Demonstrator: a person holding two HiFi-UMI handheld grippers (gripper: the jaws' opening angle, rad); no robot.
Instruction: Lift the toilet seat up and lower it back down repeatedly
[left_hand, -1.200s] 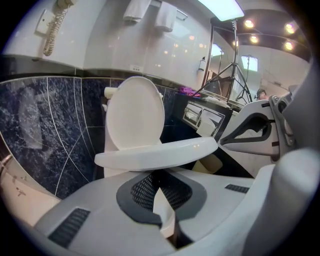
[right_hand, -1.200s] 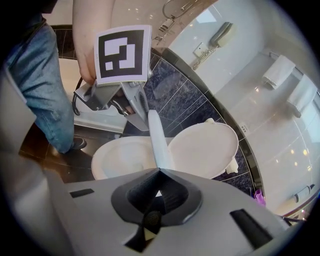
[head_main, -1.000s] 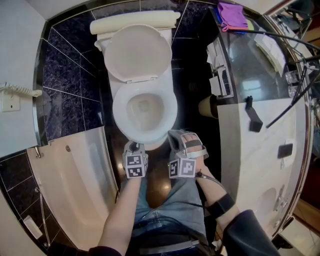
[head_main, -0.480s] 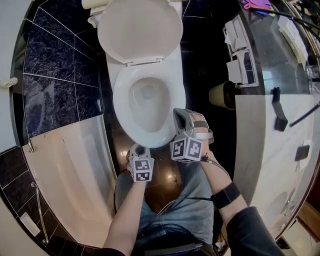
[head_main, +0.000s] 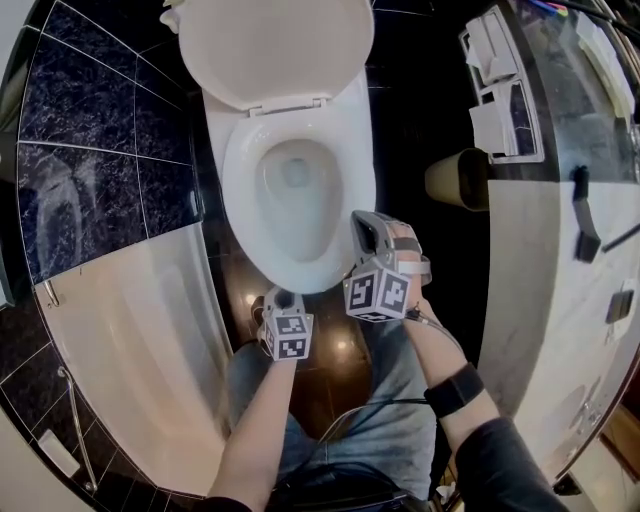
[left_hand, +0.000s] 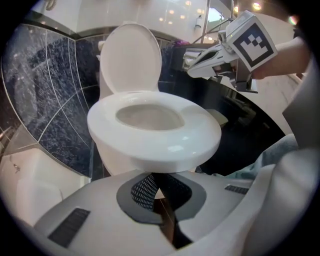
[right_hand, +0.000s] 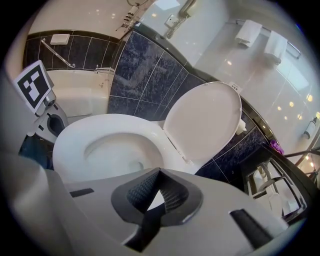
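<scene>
The white toilet has its lid (head_main: 275, 48) raised against the tank, and its seat (head_main: 296, 262) lies flat on the bowl. My left gripper (head_main: 277, 299) is shut and empty, just in front of and below the seat's front edge (left_hand: 165, 150). In the left gripper view its jaws (left_hand: 156, 189) meet under that edge without touching it. My right gripper (head_main: 363, 220) is shut on nothing, beside the seat's front right rim. In the right gripper view its closed jaws (right_hand: 159, 189) point across the seat (right_hand: 105, 131) towards the lid (right_hand: 205, 122).
A white bathtub (head_main: 130, 340) runs along the left and a dark tiled wall (head_main: 90, 150) stands behind it. On the right are a marble counter (head_main: 540, 290), a paper roll (head_main: 455, 178) and a wall holder (head_main: 500, 100). The person's jeans-clad knees (head_main: 395, 400) are just behind the grippers.
Both grippers have sunk towards the front of the bowl, the left to below the seat's front edge, the right beside its right rim. The head camera has moved closer to the toilet.
</scene>
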